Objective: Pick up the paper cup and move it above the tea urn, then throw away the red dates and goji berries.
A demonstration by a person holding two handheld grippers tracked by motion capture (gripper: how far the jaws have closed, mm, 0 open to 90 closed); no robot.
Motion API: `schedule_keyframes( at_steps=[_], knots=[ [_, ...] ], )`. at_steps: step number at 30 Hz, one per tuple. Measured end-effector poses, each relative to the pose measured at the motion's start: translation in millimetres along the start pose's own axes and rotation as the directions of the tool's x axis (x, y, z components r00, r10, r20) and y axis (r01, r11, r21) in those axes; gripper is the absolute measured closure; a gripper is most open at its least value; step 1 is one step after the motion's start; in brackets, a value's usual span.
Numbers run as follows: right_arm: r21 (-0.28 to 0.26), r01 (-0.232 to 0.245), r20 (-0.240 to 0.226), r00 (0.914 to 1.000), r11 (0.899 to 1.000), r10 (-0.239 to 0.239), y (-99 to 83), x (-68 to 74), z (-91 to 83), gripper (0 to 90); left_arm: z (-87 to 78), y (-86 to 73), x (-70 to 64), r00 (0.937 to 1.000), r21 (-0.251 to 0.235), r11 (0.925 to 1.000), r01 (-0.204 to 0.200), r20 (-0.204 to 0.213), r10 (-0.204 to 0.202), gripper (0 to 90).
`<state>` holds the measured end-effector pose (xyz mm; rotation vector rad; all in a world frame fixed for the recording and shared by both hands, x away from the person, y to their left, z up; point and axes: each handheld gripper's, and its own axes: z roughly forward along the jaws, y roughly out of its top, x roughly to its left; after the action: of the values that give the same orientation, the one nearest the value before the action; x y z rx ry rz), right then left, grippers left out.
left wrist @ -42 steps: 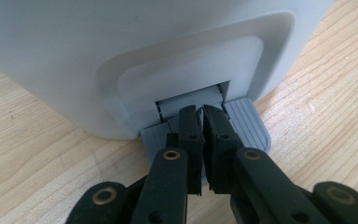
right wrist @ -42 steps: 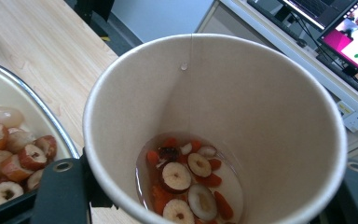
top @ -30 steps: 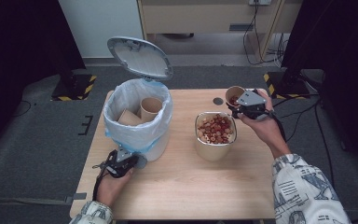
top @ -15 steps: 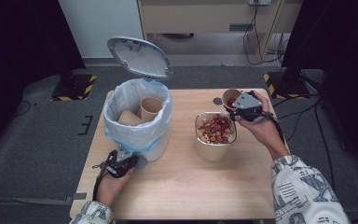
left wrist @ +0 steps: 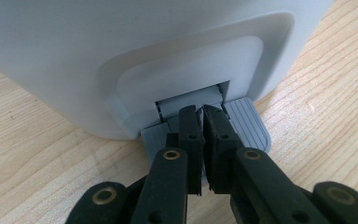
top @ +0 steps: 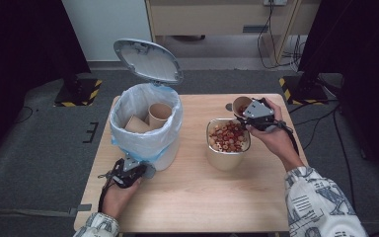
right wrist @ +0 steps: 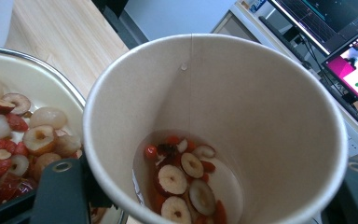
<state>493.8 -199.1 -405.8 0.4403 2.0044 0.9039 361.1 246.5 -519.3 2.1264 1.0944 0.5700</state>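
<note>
A white pedal bin with a plastic liner stands at the table's left, its grey lid raised. Two empty paper cups lie inside. My left gripper is shut, its tips pressing down on the grey pedal at the bin's base. My right gripper is shut on a paper cup, held tilted at the far rim of a bowl of dried fruit. A little liquid and several fruit slices remain in the cup.
The wooden table has bare room in front of the bowl and bin. A small dark round object lies beside the held cup. Dark stands with striped bases stand on the floor at the far left and right.
The right gripper has brought the paper cup slightly left and down, closer to the bowl's rim. The left gripper stays on the pedal and the lid stays up.
</note>
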Motion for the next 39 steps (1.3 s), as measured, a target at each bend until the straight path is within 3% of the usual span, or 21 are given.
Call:
schedule_keyframes(
  at_steps=[13,26,39],
  knots=[
    [-0.017,0.026,0.000,0.9997,1.000,-0.026,3.6,2.9,-3.3,29.6,0.0,-0.1,0.1,1.0000,0.000,1.0000,0.000,0.001,0.000,85.6],
    [-0.022,0.097,0.009,0.9952,0.995,-0.097,8.7,7.5,-8.8,29.5,0.0,0.0,0.1,1.0000,0.000,1.0000,0.000,0.000,0.000,85.6],
    [-0.011,0.237,0.026,0.9713,0.972,-0.236,14.5,16.9,-8.6,29.4,0.0,-0.1,0.0,1.0000,0.000,1.0000,0.000,0.000,0.000,85.5]
  ],
)
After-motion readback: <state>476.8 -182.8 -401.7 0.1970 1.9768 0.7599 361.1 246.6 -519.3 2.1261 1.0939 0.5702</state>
